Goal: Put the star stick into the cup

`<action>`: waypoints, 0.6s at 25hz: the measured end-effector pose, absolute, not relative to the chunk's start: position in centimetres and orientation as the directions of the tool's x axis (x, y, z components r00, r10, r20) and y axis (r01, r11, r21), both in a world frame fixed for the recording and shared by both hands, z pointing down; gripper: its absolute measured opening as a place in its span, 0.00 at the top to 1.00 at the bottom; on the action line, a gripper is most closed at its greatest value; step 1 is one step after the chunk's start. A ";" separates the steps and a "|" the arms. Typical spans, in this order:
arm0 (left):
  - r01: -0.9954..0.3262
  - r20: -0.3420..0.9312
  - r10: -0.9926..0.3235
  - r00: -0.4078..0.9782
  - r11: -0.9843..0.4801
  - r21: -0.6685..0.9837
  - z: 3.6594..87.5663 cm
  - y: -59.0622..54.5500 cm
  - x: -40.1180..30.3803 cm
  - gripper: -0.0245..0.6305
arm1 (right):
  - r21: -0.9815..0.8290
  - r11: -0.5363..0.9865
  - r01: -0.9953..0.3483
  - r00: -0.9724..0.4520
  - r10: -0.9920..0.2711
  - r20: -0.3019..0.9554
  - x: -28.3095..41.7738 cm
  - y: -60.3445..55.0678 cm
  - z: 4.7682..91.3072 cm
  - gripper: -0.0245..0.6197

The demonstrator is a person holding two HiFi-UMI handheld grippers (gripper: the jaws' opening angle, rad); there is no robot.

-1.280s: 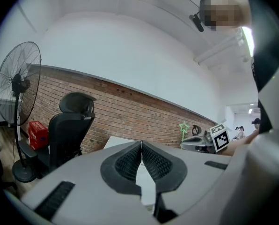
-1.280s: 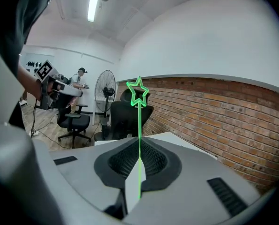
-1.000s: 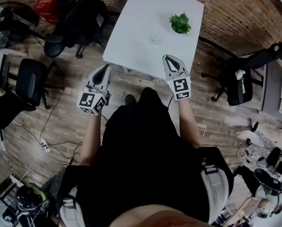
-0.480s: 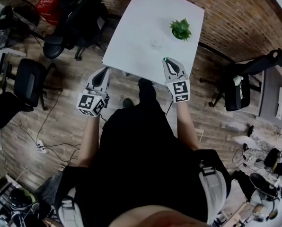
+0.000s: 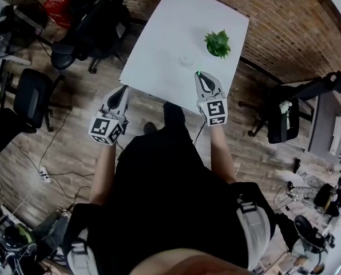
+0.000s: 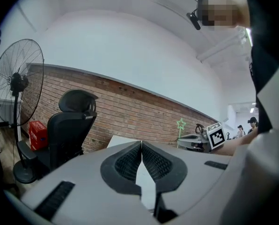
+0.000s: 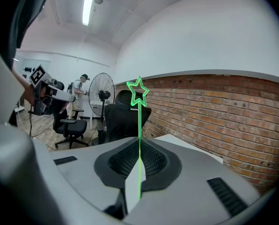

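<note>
At the upper middle of the head view sits the white worktop (image 5: pixel 159 44). A small potted plant (image 5: pixel 218 43) is toward its right side and a clear cup (image 5: pixel 186 60) stands just left of that, pretty faint so I can't say much more about it. The right claw (image 7: pixel 139 146) is pinched shut on the green star stick (image 7: pixel 139 121), which pokes straight out from between the pads with the star at the far end, in front of the brick wall (image 7: pixel 214 111). From above, that claw's tip is right at the near edge of the worktop, below the cup in the frame and apart from it, so the stick isn't in the cup yet. The left claw (image 6: pixel 141 144) has its jaws pressed together with nothing between them. In the head view it's at the left, off the worktop's lower left corner, over the wood floor (image 5: pixel 73 130). A black office chair (image 6: pixel 71 125) and a standing fan (image 6: pixel 15 88) are at the left of the left gripper view.
</note>
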State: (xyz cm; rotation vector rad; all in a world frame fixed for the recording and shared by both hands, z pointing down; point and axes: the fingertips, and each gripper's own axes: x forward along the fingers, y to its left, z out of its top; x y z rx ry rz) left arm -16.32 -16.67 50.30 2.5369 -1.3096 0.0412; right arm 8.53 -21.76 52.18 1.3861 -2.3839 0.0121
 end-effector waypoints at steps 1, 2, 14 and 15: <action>-0.805 0.164 -0.794 0.586 -0.545 0.234 50.4 -16.9 -16.2 0.93 | 0.166 0.514 -0.841 -0.444 -0.834 0.328 8.8 -22.2 52.7 0.95; -0.808 0.170 -0.795 0.583 -0.542 0.231 50.4 -17.2 -16.1 0.93 | 0.155 0.516 -0.843 -0.448 -0.831 0.328 9.0 -22.5 53.1 0.95; -0.814 0.216 -0.789 0.575 -0.526 0.244 51.4 -19.1 -14.6 0.93 | 0.119 0.534 -0.837 -0.481 -0.822 0.306 9.8 -26.6 53.4 0.95; -0.814 0.218 -0.789 0.575 -0.527 0.244 51.5 -19.3 -14.4 0.93 | 0.113 0.539 -0.835 -0.486 -0.818 0.308 9.8 -26.9 53.5 0.95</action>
